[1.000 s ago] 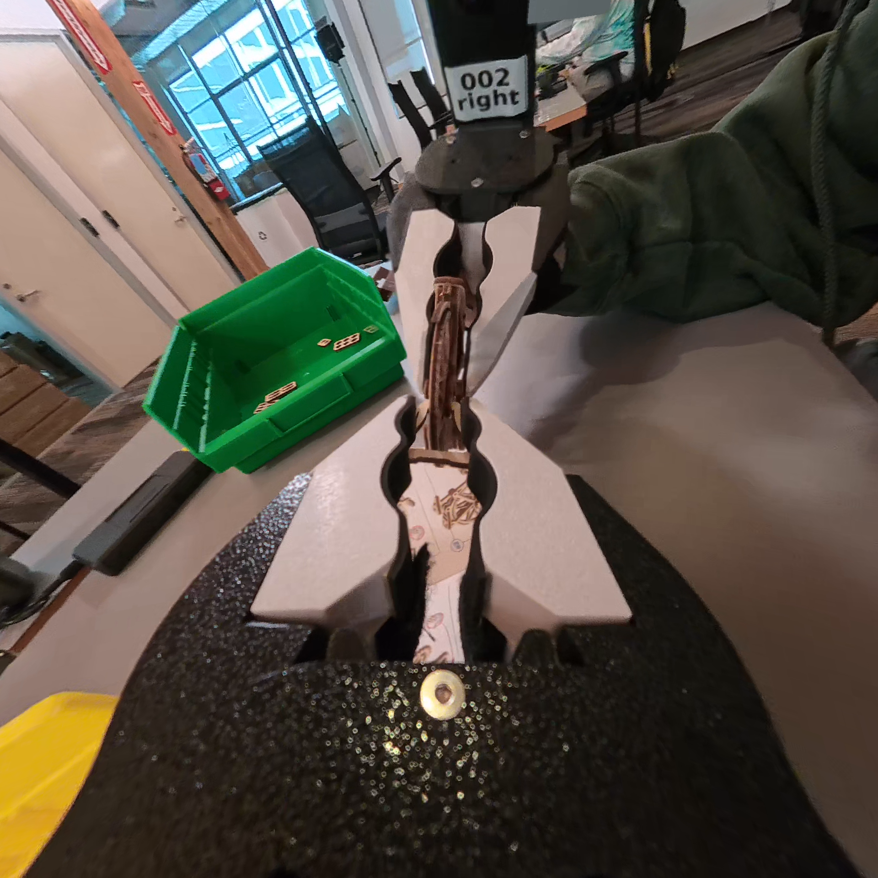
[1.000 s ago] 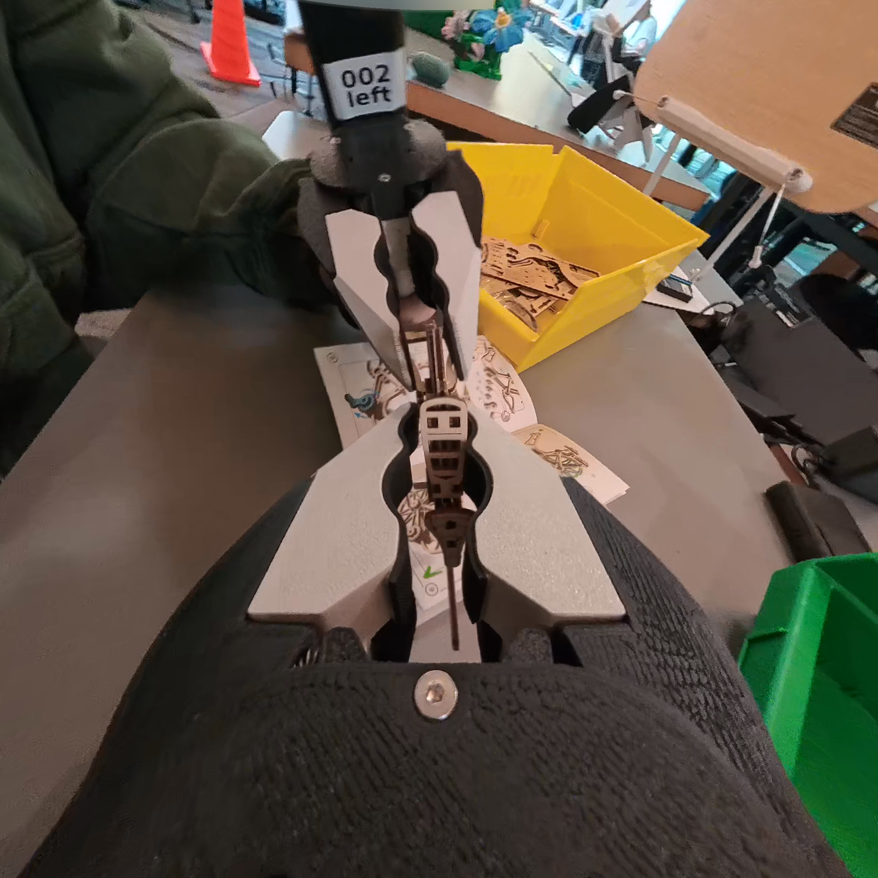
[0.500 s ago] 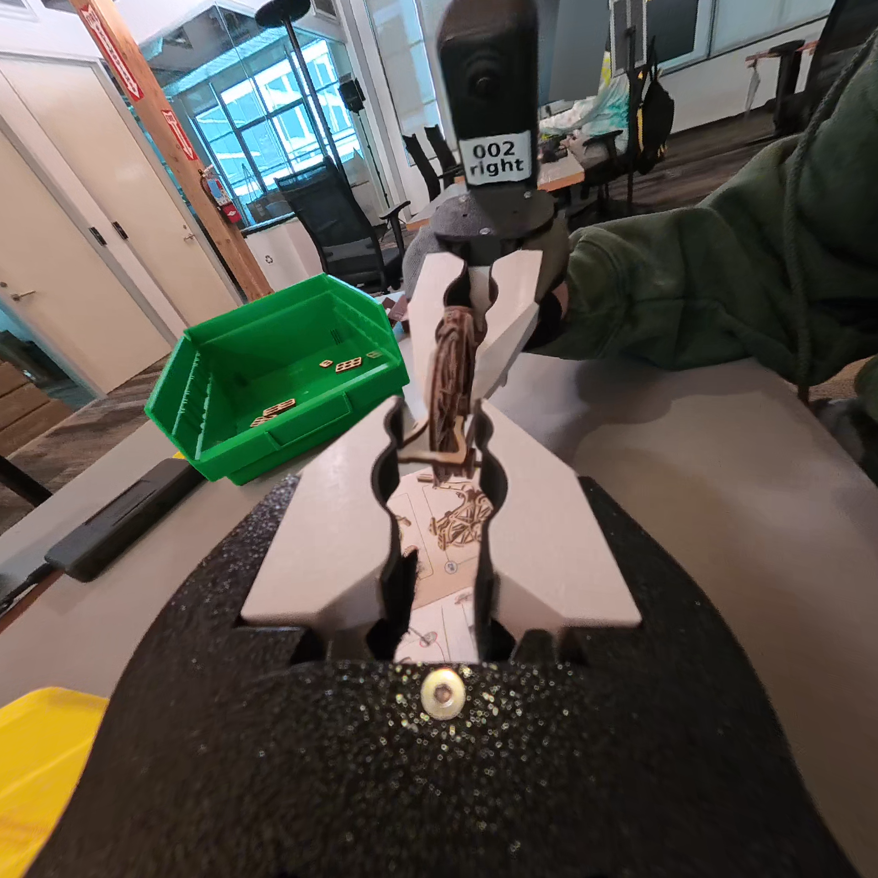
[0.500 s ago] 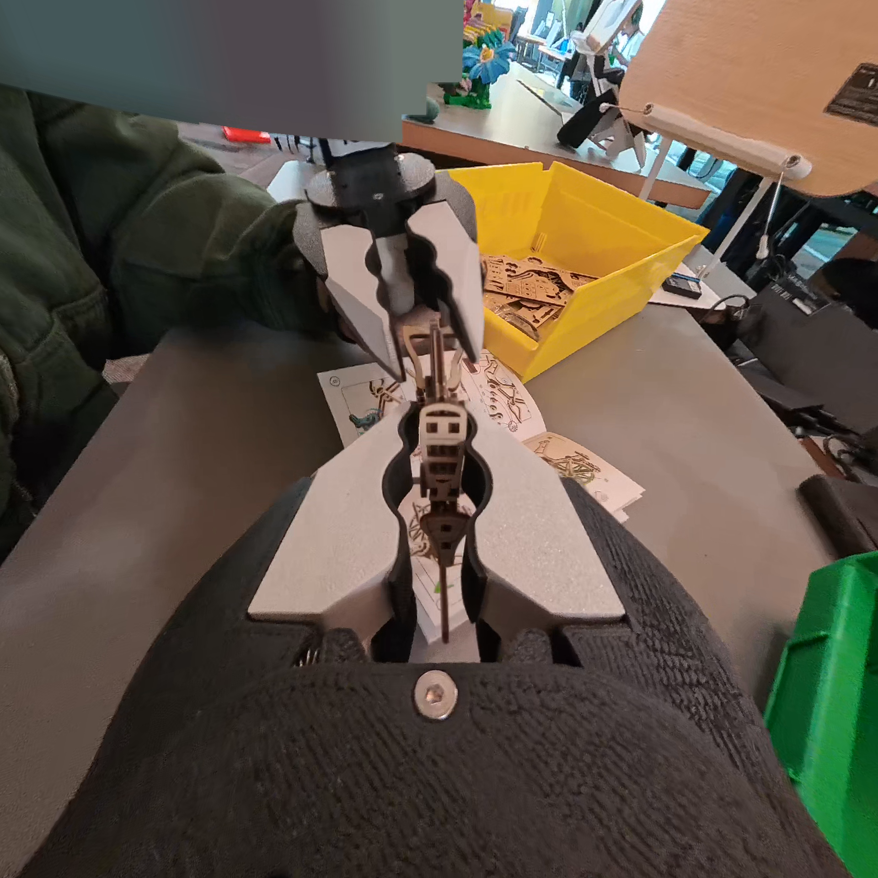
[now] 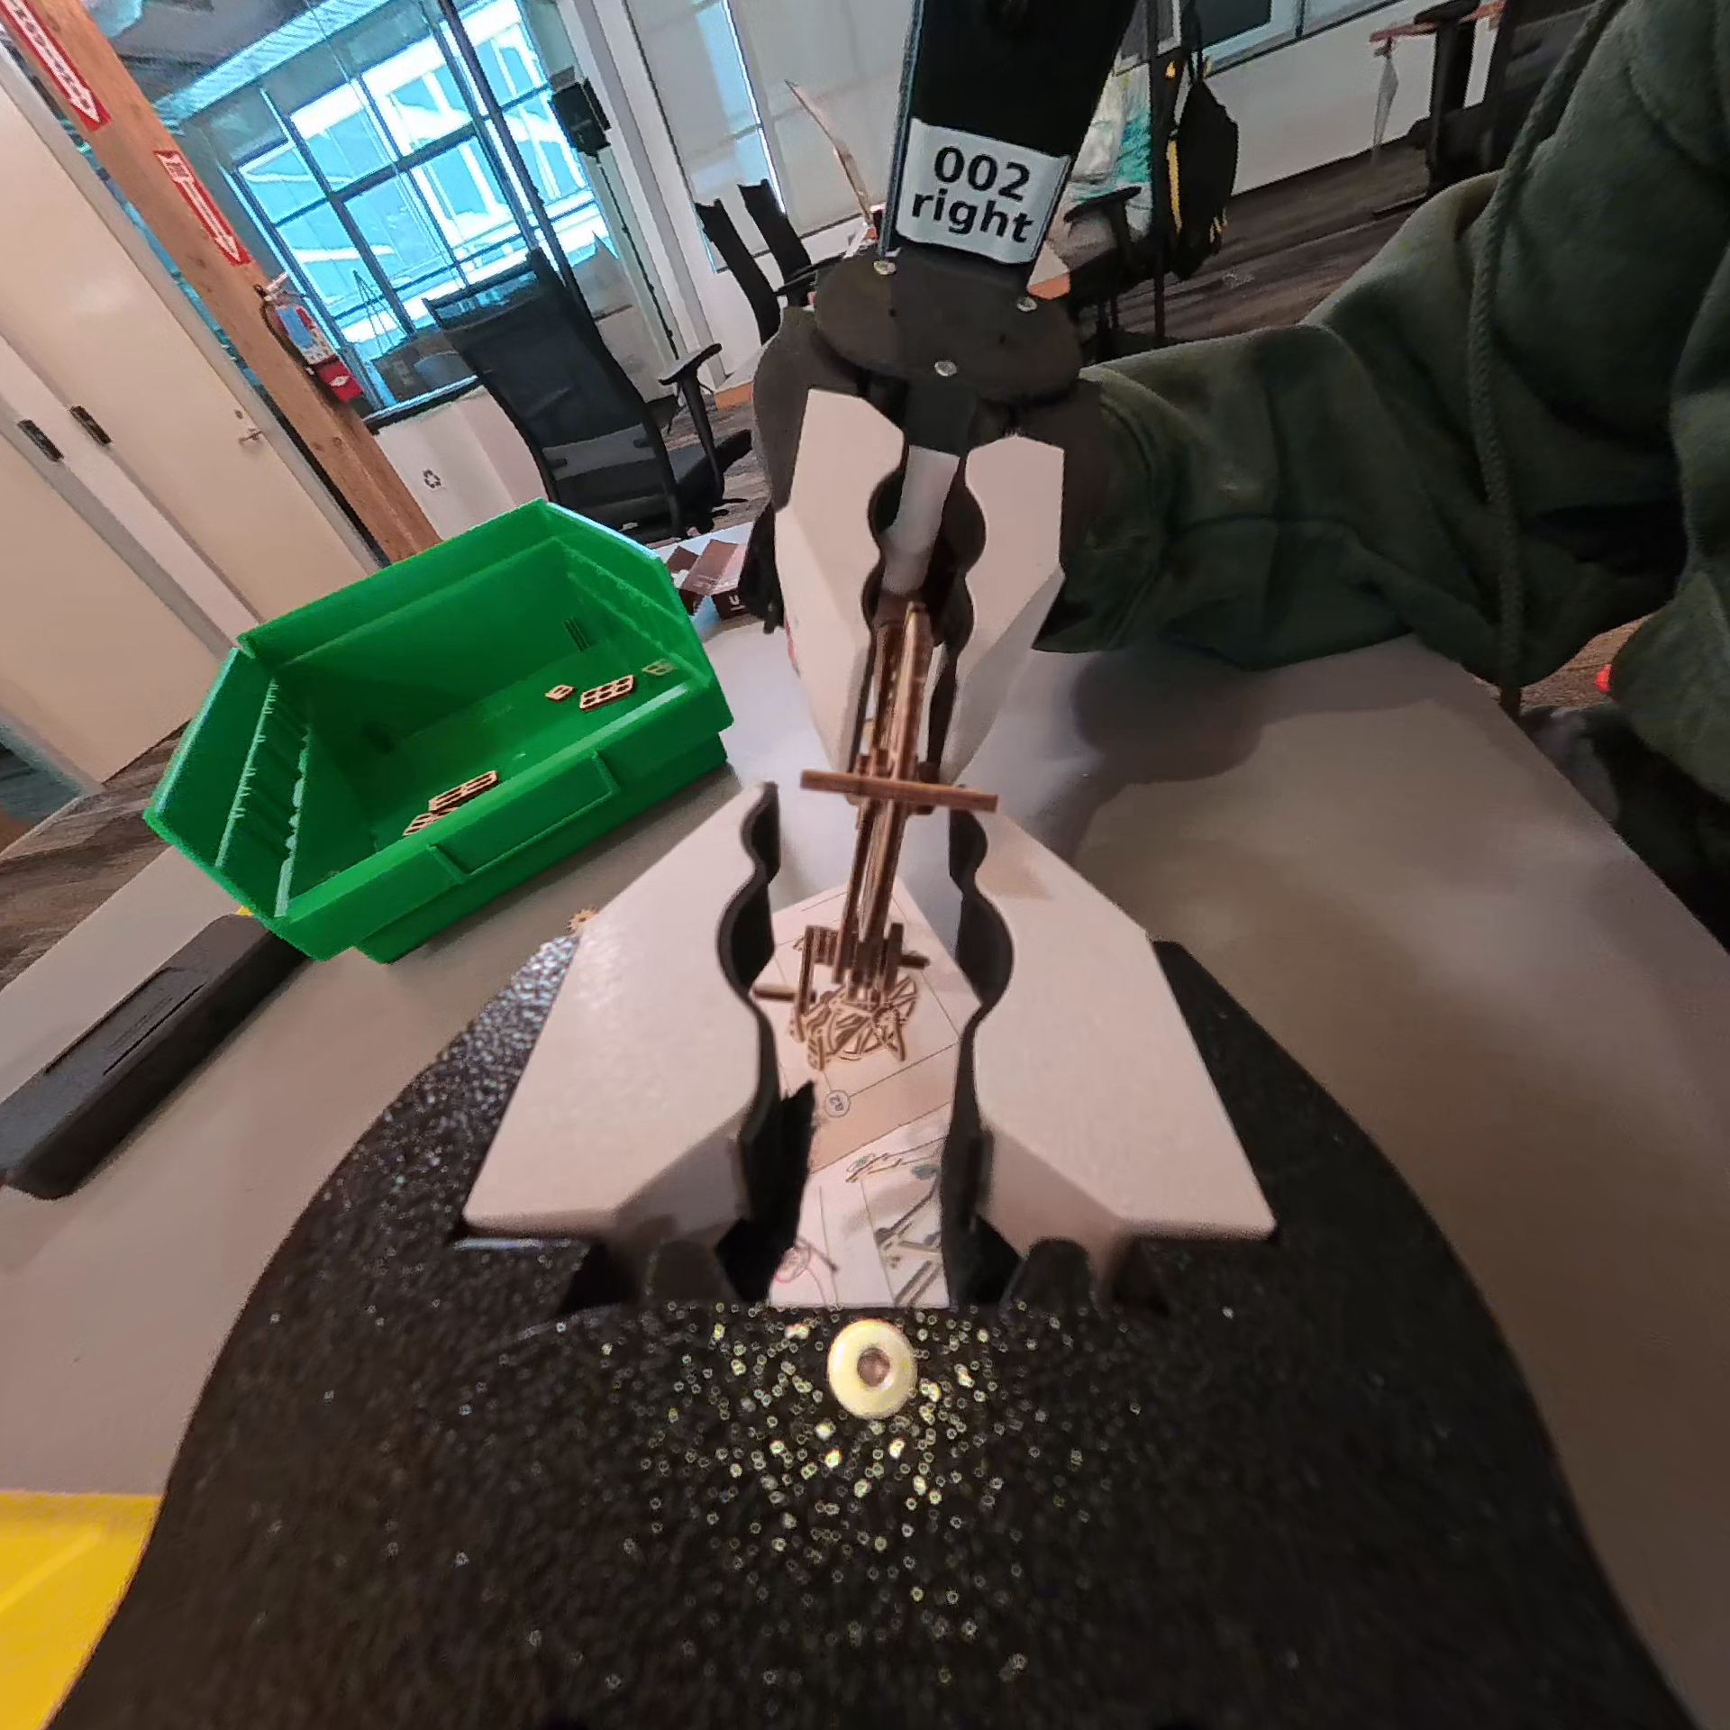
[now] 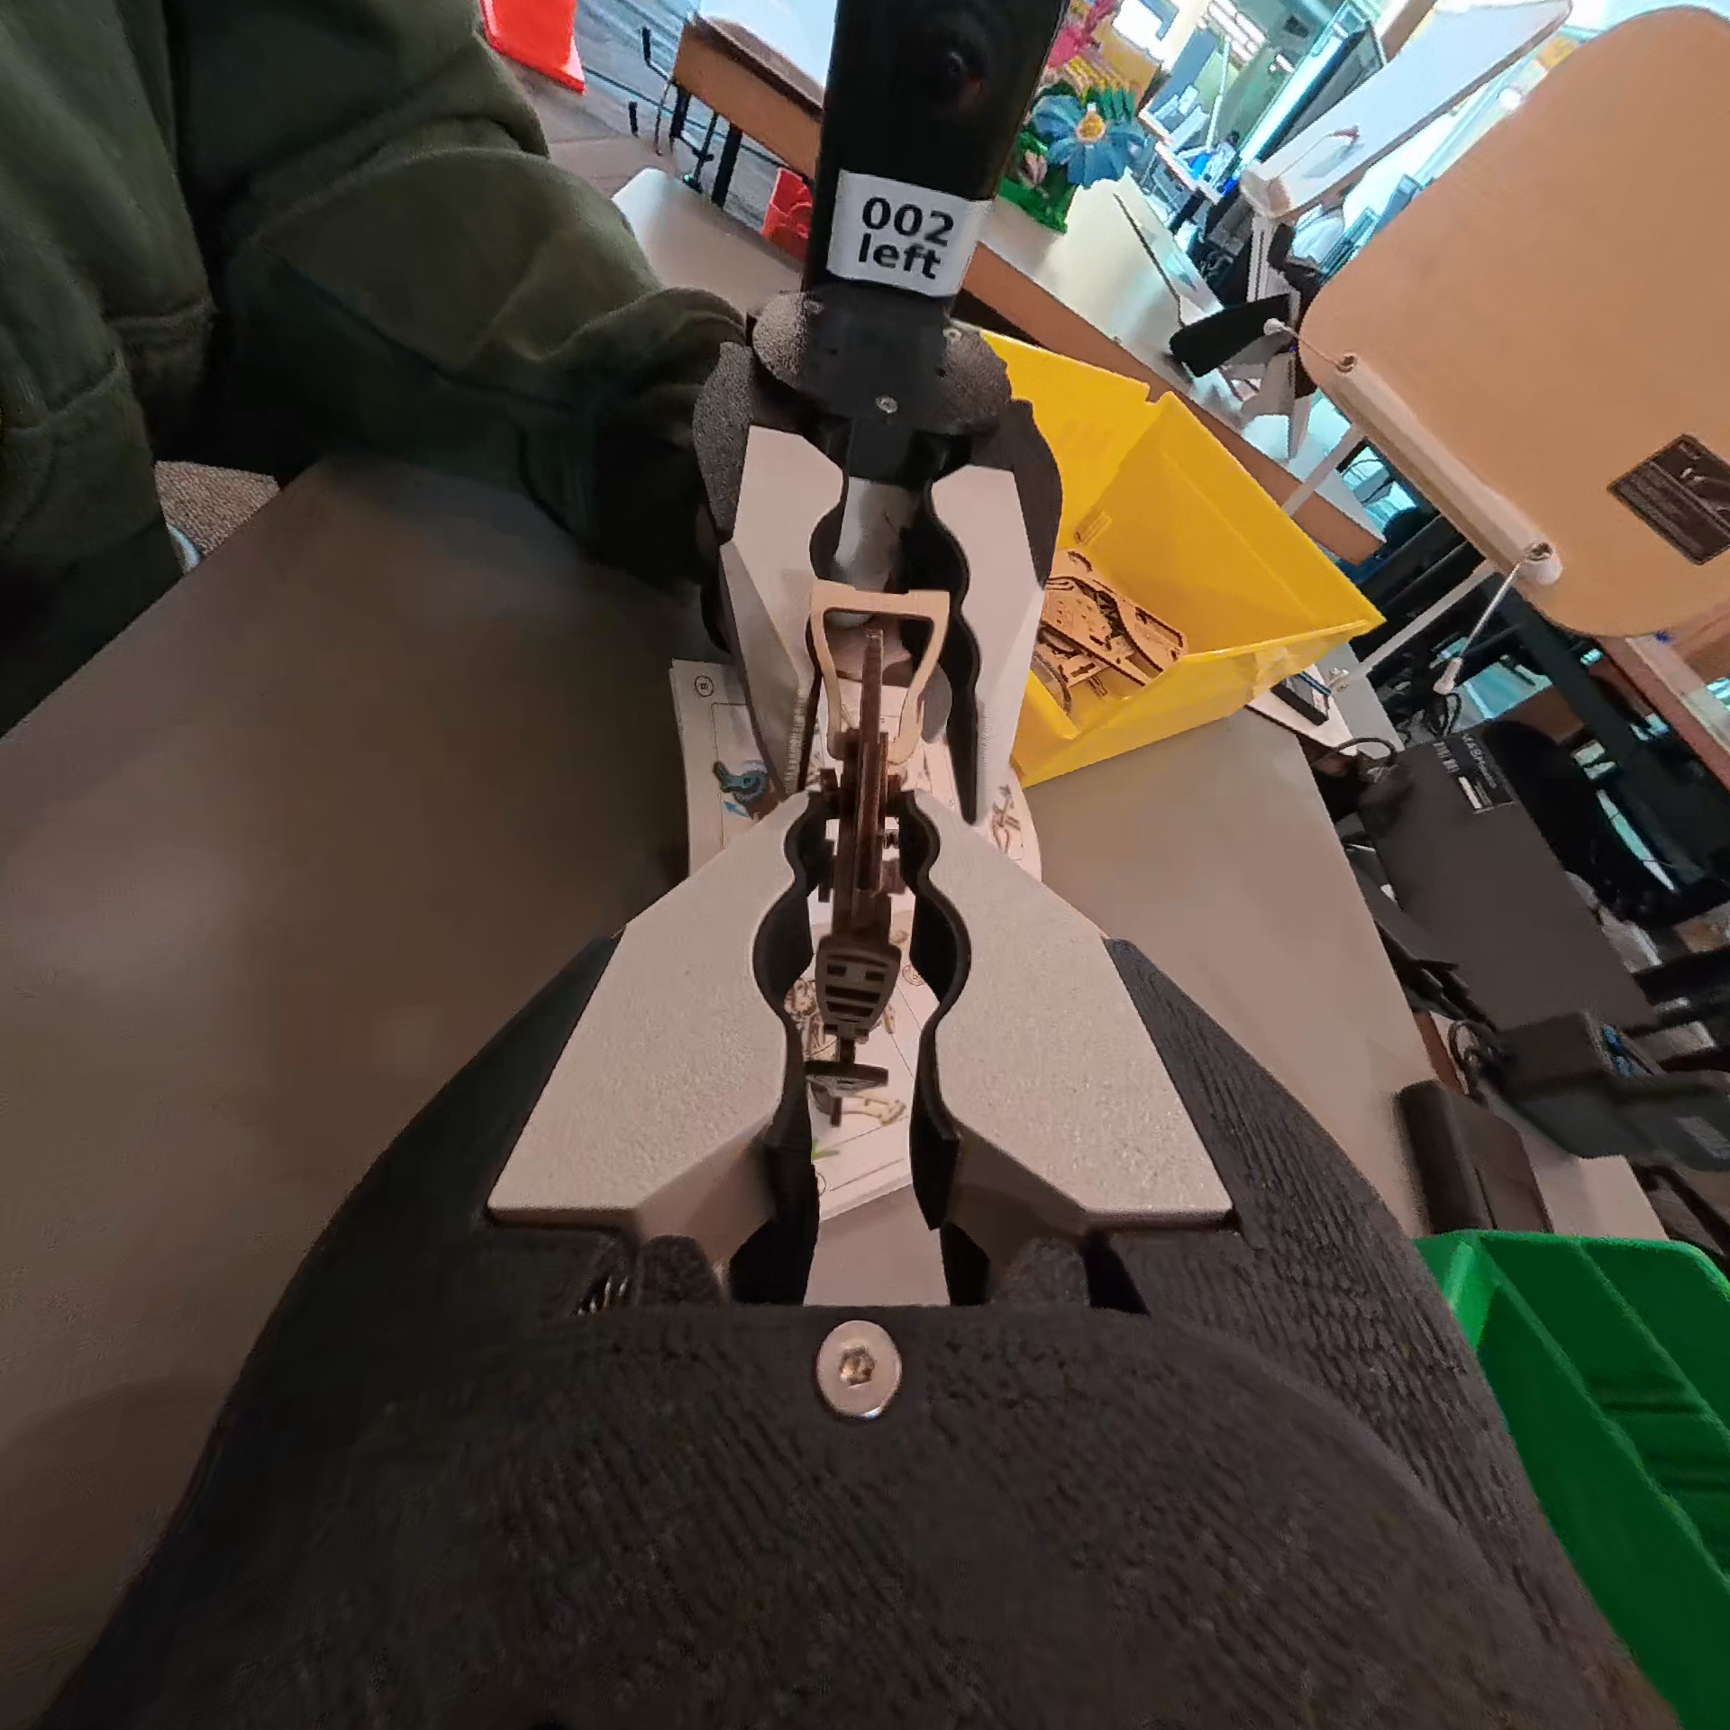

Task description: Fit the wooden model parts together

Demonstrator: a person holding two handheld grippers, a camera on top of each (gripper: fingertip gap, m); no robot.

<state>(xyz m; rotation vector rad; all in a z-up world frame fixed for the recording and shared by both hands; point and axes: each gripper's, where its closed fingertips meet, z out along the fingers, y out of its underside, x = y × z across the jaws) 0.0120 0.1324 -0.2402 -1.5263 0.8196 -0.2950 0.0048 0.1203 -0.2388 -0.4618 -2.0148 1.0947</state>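
A brown wooden model [image 6: 857,889], thin and edge-on, is clamped at the tips of my right gripper [image 6: 861,810]. In the left wrist view the right gripper [image 5: 899,763] hangs in from the far side with the model [image 5: 880,871] pointing down at me. A light wooden cross piece [image 5: 899,798] sits across the model, right at the tips of my left gripper [image 5: 866,810]. The left jaws stand wide apart and the piece's end overlaps one fingertip. The same piece [image 6: 880,604] shows as a trapezoid loop in the right wrist view.
A green bin [image 5: 309,768] with a few small wooden bits stands back left on the grey table [image 5: 1311,889]. A yellow bin [image 6: 1198,524] holds wooden sheets. A printed instruction sheet [image 6: 721,740] lies under the grippers. A flat black device [image 5: 122,1058] lies at the left edge. Less than 4 cm separates the two grippers' tips.
My left jaws have spread wider step by step. The cross piece has moved from inside them to their tips, on the model. Both grippers have tilted and drawn closer.
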